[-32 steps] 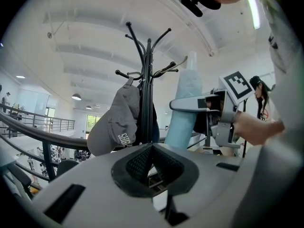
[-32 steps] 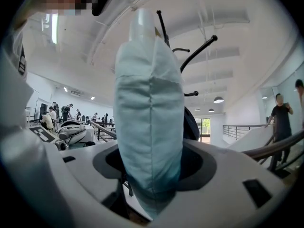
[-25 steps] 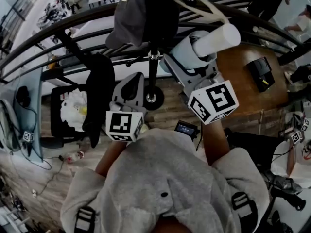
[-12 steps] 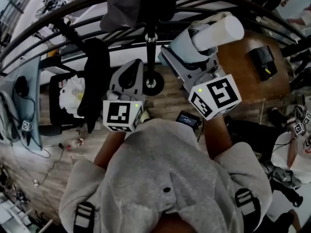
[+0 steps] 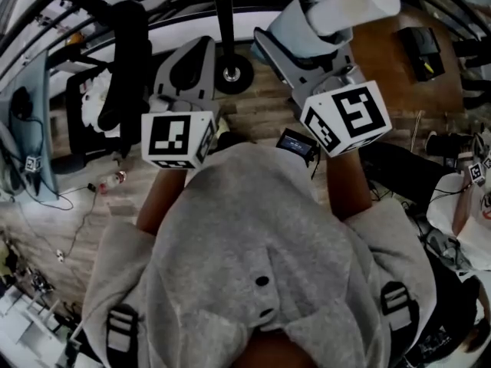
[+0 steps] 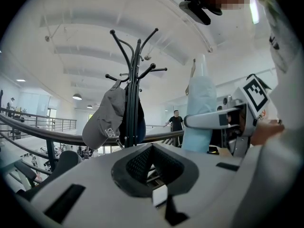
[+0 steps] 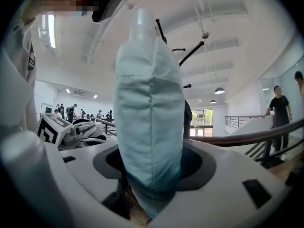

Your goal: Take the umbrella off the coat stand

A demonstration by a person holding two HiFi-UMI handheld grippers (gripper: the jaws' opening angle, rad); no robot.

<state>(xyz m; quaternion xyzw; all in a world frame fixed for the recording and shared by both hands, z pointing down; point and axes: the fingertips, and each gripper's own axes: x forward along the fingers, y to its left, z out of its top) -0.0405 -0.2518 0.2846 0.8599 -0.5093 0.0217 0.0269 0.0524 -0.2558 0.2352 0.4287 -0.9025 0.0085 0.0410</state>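
The pale blue folded umbrella [image 7: 149, 118] stands upright between my right gripper's [image 7: 151, 177] jaws, which are shut on it. From the head view the umbrella [image 5: 345, 10] sticks out to the upper right of the right gripper [image 5: 303, 33], clear of the coat stand [image 5: 222, 10]. The black stand [image 6: 135, 80] rises ahead of my left gripper [image 6: 152, 148], with a grey cap [image 6: 104, 120] and a dark garment hanging on it. The left gripper [image 5: 192, 56] holds nothing, and its jaws meet at the tip. To its right I see the umbrella [image 6: 202, 108].
A black curved railing [image 6: 42, 132] runs behind the stand. A black chair [image 5: 88, 117] with white stuff on it and a dark coat sits at the left. A wooden table [image 5: 391, 52] with a black device is at the right. A person [image 6: 176, 122] stands far off.
Both grippers have drawn back from the coat stand toward my body, the right one carrying the umbrella. The stand and cap have slid to the top edge of the head view.
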